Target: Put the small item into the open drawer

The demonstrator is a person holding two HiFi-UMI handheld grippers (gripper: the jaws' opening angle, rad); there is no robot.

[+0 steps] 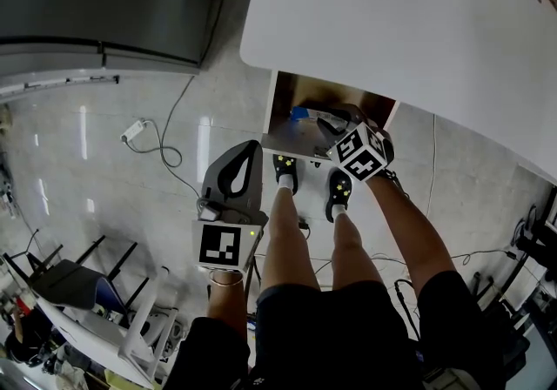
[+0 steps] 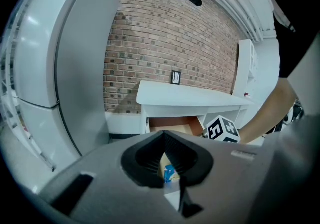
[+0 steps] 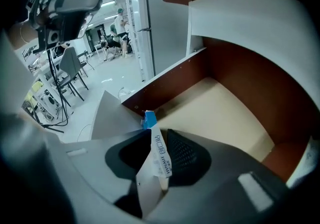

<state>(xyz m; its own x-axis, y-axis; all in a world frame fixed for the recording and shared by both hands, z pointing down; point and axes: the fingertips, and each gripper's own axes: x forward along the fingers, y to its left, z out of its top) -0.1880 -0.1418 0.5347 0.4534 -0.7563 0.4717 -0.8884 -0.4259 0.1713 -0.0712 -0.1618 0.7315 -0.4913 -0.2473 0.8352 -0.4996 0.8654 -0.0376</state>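
A glossy pale tiled floor (image 1: 96, 171) mirrors overhead light. A white rounded tabletop (image 1: 392, 14) stands against a red brick wall (image 2: 165, 43), beside a tall grey cabinet (image 1: 104, 5).

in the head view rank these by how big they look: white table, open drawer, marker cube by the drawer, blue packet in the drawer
1. white table
2. open drawer
3. marker cube; it is nearer the camera, so it may look oversized
4. blue packet, only a small patch
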